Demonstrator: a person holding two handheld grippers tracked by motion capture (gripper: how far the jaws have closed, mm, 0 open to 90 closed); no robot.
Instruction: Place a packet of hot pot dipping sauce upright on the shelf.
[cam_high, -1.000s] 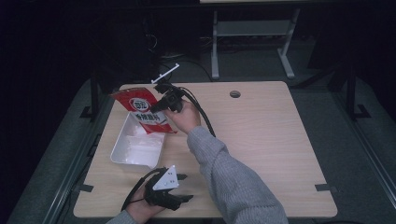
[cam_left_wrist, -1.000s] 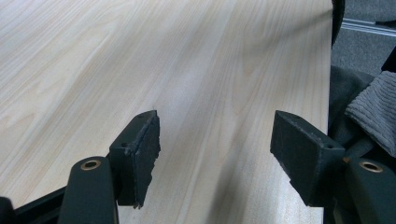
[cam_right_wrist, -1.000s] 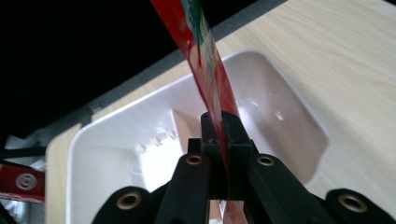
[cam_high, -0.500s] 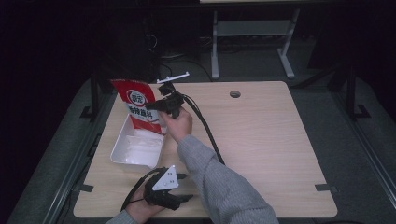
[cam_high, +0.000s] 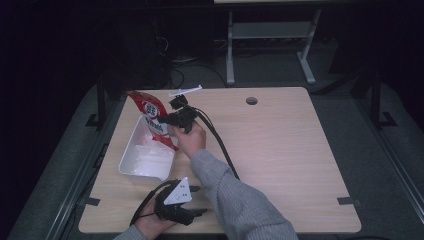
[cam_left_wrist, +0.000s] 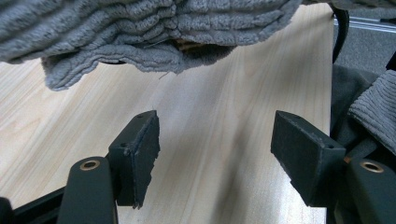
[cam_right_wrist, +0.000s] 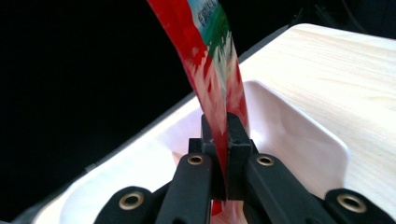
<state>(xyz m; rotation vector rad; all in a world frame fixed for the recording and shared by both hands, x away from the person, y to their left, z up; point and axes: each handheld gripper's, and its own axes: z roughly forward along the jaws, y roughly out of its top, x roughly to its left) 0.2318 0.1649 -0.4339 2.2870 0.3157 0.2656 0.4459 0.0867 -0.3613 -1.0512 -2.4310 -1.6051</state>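
A red snack packet (cam_high: 151, 116) with white and green print hangs tilted over the far end of a white tray (cam_high: 131, 161). My right gripper (cam_high: 170, 120) is shut on the packet's edge; in the right gripper view the packet (cam_right_wrist: 212, 70) rises thin from between the jaws, with the tray (cam_right_wrist: 299, 135) below. My left gripper (cam_high: 192, 212) rests near the table's front edge, open with only bare wood between its fingers (cam_left_wrist: 137, 154). A grey sleeve (cam_left_wrist: 140, 32) crosses above it in the left gripper view.
The light wooden table (cam_high: 290, 150) has a round cable hole (cam_high: 251, 101) at the back. A black cable (cam_high: 220, 145) trails from the right gripper across the table. Metal frame legs (cam_high: 270, 35) stand on the floor behind.
The right gripper has swung the packet up and over the tray's far end; it now hangs more upright. The left gripper has stayed put.
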